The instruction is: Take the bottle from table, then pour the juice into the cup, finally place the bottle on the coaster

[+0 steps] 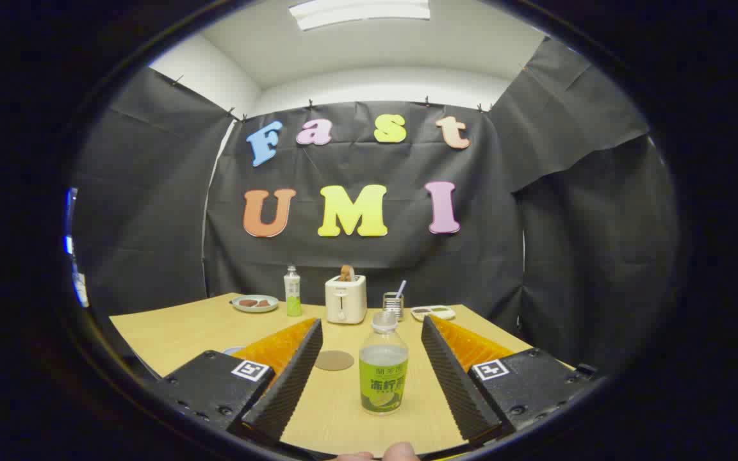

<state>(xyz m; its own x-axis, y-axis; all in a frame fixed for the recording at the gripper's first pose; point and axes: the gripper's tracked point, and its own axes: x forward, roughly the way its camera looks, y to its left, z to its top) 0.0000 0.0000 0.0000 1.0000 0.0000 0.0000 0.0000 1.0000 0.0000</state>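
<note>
Gripper (372, 333) is framing the clear plastic bottle with the green label and white cap (383, 366), fingers standing wide apart and touching nothing

The bottle is standing upright on the pale wooden table (170, 333) between the two fingers, nearer the right one, with clear gaps either side. The first step, taking the bottle, is judged to be in hand; next the fingers would need to be closing squarely on its body. Just beyond the left finger a round brown coaster (334, 360) is lying flat. Further back, a second green-labelled bottle (292, 292), a cream toaster (346, 299) and a small plate (255, 303) are lining the black cloth wall
</note>
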